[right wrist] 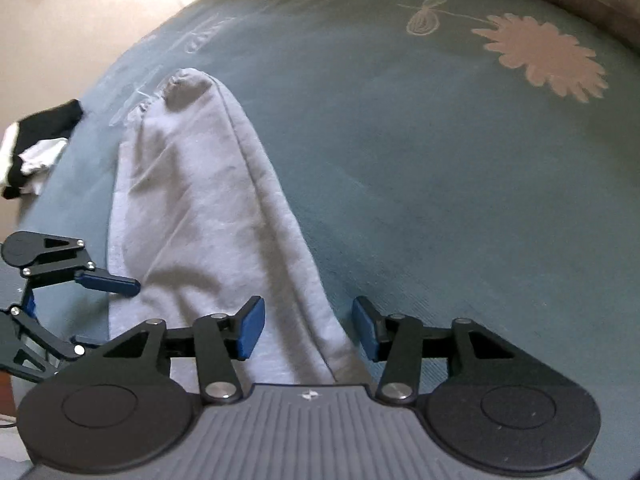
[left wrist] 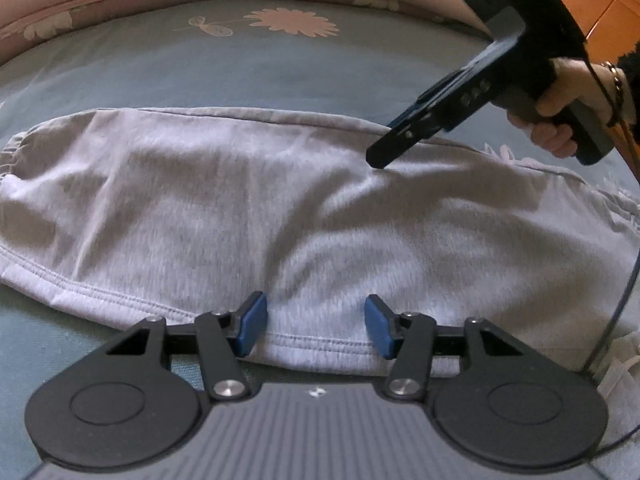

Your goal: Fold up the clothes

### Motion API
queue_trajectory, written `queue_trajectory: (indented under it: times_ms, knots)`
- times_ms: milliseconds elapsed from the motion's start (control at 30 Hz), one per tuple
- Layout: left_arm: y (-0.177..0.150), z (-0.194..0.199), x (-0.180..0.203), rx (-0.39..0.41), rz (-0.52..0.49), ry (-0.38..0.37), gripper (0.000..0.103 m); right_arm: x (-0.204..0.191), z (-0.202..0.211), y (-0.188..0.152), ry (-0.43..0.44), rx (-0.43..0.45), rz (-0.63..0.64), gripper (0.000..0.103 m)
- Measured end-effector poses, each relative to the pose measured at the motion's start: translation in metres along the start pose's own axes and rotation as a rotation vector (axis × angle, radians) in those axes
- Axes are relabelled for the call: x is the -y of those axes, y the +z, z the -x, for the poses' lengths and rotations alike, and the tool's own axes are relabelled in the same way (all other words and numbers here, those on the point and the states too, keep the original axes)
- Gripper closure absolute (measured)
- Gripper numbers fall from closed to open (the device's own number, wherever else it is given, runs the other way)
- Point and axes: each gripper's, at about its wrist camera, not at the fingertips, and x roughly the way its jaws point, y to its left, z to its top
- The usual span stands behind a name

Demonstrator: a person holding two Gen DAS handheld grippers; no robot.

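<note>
We have a grey garment [left wrist: 280,200] lying flat on a blue-green bedspread [left wrist: 200,64], folded into a long band. In the left wrist view it runs side to side; its stitched hem is the near edge and a gathered end shows at far left.

Left gripper [left wrist: 316,326]: jaws wide apart, holding nothing. Both blue pads [left wrist: 252,324] sit over the hem, one on each side of a stretch of it. Can't tell if they touch the cloth.

Right gripper [right wrist: 308,328]: also spread, nothing clamped. In its own view the garment [right wrist: 208,216] runs away from the camera, with a raised fold ridge passing between the pads [right wrist: 250,330]. The right pad is over bare bedspread [right wrist: 440,160], the left one over cloth. From the left view, the right gripper [left wrist: 378,158] comes in from the upper right, held by a hand [left wrist: 560,112]; its tip is at or just above the garment's far edge. Contact unclear.

The left gripper [right wrist: 108,308] also shows at the left edge of the right view, at the garment's side edge.

Pink flower print [right wrist: 544,56] on the bedspread, well apart from the garment. Dark and white clothes [right wrist: 36,148] lie at the bed's far-left edge in the right view.
</note>
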Motion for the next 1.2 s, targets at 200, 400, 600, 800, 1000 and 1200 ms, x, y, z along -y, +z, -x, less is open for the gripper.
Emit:
queue_trajectory:
  times_ms: [200, 400, 600, 800, 1000, 1200]
  knots:
    - [0.0, 0.003, -0.01, 0.008, 0.035, -0.036, 0.05, 0.024, -0.011, 0.007, 0.252, -0.084, -0.147, 0.047]
    - [-0.001, 0.004, -0.01, 0.017, 0.034, -0.036, 0.049, 0.033, -0.02, 0.011, 0.286, -0.089, -0.214, 0.085]
    - [0.008, 0.011, -0.014, 0.029, 0.081, -0.04, 0.049, 0.018, 0.016, 0.025, 0.229, 0.053, -0.154, 0.095]
    - [0.01, 0.003, -0.006, -0.024, -0.001, -0.007, 0.048, 0.009, 0.009, 0.027, -0.084, 0.047, -0.122, 0.061]
    - [0.005, 0.011, -0.008, -0.116, -0.105, -0.037, 0.048, -0.008, 0.034, 0.021, -0.147, 0.169, -0.143, 0.048]
    - [0.014, 0.025, -0.019, -0.1, -0.063, -0.013, 0.049, -0.068, 0.022, -0.004, -0.038, 0.083, 0.039, 0.047]
